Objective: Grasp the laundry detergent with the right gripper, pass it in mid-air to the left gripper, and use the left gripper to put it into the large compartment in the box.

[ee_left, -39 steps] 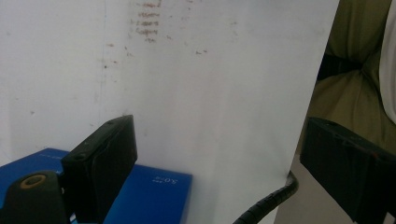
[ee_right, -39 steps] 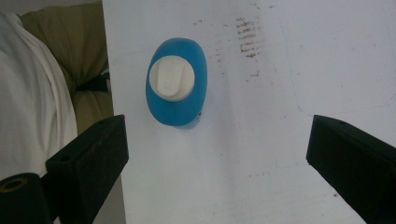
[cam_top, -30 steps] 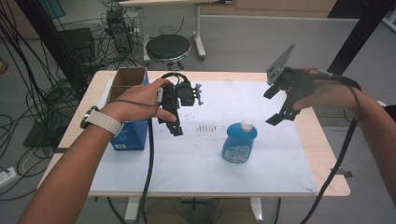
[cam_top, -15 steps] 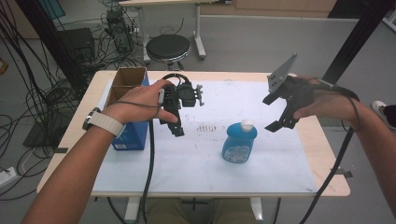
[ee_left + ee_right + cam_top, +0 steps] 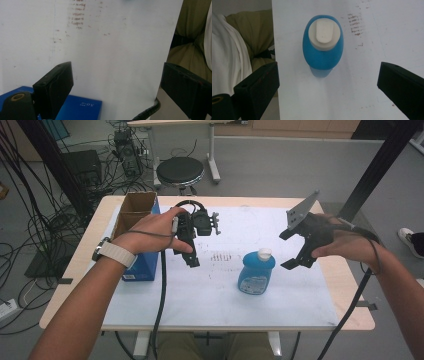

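Observation:
A blue bottle with a white flip cap stands upright on the white sheet, right of the table's middle. My right gripper hovers just right of the bottle and above it, jaws wide open and empty. In the right gripper view the bottle is seen from above, ahead of the open right gripper. My left gripper hangs over the sheet left of the bottle, pointing down. In the left gripper view the left gripper is open with only bare sheet between its jaws.
A blue box with open cardboard flaps stands at the table's left, beside my left hand; its corner appears near the left jaw. Faint red-brown marks stain the sheet. A black stool and cables lie beyond the table's far edge.
My right gripper has sunk lower and come a little closer to the bottle. The left gripper and the bottle have stayed where they were.

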### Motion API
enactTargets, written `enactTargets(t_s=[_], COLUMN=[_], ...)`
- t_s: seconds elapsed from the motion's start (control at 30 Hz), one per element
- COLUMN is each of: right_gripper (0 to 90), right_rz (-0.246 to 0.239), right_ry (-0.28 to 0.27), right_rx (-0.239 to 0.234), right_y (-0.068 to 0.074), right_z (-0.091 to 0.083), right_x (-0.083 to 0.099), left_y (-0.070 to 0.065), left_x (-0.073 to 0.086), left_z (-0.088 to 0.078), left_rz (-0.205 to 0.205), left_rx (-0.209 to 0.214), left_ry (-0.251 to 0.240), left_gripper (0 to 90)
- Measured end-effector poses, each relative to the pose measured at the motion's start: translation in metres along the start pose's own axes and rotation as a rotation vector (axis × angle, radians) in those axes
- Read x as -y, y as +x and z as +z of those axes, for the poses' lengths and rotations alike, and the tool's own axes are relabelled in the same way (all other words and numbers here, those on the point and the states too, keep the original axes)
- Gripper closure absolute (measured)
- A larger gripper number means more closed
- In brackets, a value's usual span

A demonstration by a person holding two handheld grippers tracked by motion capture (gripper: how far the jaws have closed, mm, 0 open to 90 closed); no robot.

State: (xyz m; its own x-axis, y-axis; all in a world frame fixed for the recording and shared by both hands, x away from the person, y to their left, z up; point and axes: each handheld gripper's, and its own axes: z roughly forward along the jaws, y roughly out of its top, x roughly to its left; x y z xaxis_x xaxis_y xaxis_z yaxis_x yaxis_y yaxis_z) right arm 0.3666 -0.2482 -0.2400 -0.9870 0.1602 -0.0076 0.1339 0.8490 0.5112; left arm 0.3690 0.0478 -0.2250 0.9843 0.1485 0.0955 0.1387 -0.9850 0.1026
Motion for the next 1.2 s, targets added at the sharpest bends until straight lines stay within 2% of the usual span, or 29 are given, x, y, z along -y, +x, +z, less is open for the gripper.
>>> enactTargets(t_s=[0.43,1.2], right_gripper=[4.0,4.5], right_rz=[0.036,0.067], right_ry=[-0.079,-0.153], right_rx=[0.011,0.038], right_y=[0.004,0.009], right_z=[0.019,0.042], right_x=[0.019,0.043], left_y=[0.000,0.001], left_x=[-0.001,-0.003], left_z=[0.005,0.009], left_rz=[-0.003,-0.007], left_rx=[0.004,0.005], left_ry=[-0.012,-0.027], left_gripper=[11.6,11.5])
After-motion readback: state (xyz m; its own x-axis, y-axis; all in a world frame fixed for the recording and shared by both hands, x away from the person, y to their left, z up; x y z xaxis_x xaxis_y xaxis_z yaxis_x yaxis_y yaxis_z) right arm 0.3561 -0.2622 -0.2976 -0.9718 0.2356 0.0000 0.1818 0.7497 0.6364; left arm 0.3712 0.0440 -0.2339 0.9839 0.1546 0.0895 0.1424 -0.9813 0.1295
